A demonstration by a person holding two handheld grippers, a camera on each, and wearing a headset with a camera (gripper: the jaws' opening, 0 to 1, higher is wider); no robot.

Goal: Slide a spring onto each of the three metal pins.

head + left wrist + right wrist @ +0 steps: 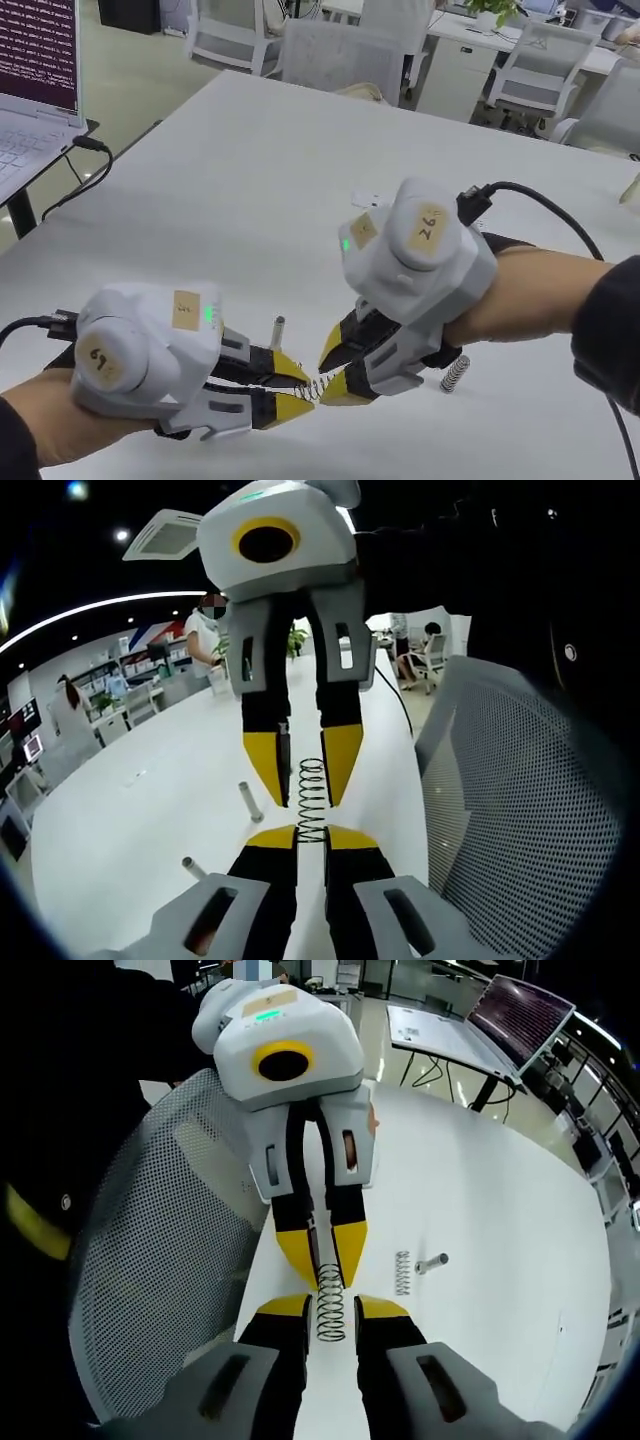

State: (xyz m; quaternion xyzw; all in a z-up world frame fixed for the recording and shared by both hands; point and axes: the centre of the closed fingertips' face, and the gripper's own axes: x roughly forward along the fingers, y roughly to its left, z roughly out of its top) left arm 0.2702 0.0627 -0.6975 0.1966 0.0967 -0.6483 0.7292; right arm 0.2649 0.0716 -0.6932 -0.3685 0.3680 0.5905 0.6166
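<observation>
Right claw (335, 1308) at spring (330, 1288); spare (402, 1272) beyond

The left gripper (290, 388) and the right gripper (338, 366) are cased in smooth, faintly glossy white plastic. The spring (313, 388) is formed of bright metal wire. The pin (277, 331) is dull grey metal. The table (250, 150) is finished matt white.

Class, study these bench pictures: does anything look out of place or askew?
One metal pin seems to lie on its side beside a loose spring on the table, while a second pin stands upright. Nothing looks spilled or damaged.
</observation>
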